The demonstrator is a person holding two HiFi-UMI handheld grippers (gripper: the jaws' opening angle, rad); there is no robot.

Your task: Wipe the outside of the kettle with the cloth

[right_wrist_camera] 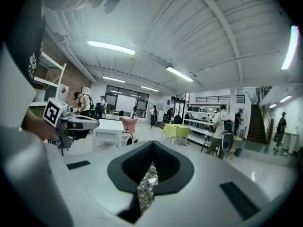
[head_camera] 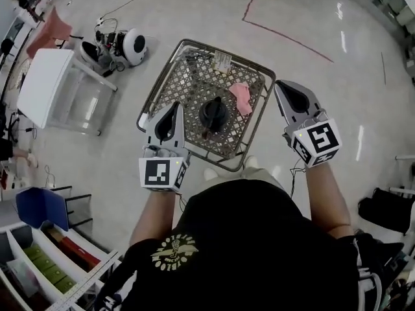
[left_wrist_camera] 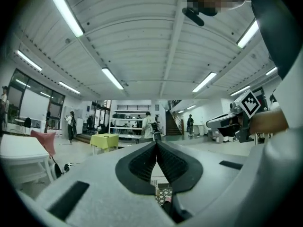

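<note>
On the mesh worktop (head_camera: 188, 86), the kettle (head_camera: 213, 114) sat near centre: black, upright, lid knob up. The cloth (head_camera: 241, 97), pink and crumpled, lay just right of it and a little farther from the person. Couldn't tell from the head view whether the two touched. Neither was held.

The left gripper (head_camera: 176, 105) hung over the worktop's left edge, jaws pointing away from the person. Its tips were about level with the kettle and left of it, with bare mesh between. The left gripper view (left_wrist_camera: 156, 144) showed the jaws closed tip to tip with nothing between the pads. A sliver of mesh and a bit of pink showed through the slot below them.

The right gripper (head_camera: 278, 83) sat just beside the worktop's right corner, over the floor (head_camera: 311, 18), jaws also pointing away from the person. The cloth was the nearer item to it, with the kettle beyond the cloth. The right gripper view (right_wrist_camera: 152, 146) showed the jaws closed and empty, with mesh visible through the slot under them.

So the kettle was between the two grippers, apart from both, and the cloth was on the right gripper's side.

A white table (head_camera: 45, 86) stood on the floor, well left of the worktop.
</note>
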